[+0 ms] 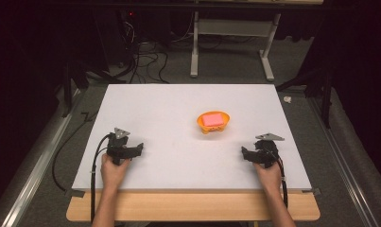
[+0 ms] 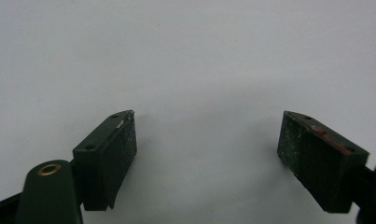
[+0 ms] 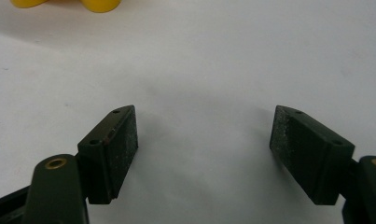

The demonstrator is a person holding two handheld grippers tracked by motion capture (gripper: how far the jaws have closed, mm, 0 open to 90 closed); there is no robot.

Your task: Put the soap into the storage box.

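Black jaws on my right gripper (image 3: 204,140) stand spread with nothing but bare table between them, and my left gripper (image 2: 206,144) is spread the same way over empty white surface. Neither holds anything. From the right gripper (image 1: 254,155), the orange bowl (image 1: 213,121) lies forward and to the left, toward the middle of the white table (image 1: 145,104); its yellow-orange feet (image 3: 99,4) peek in at the top left of the right gripper view. A pink block (image 1: 213,118) sits inside the bowl, its long side running roughly across the table. I judge the right hand nearer; the left gripper (image 1: 129,150) is well apart from the bowl.
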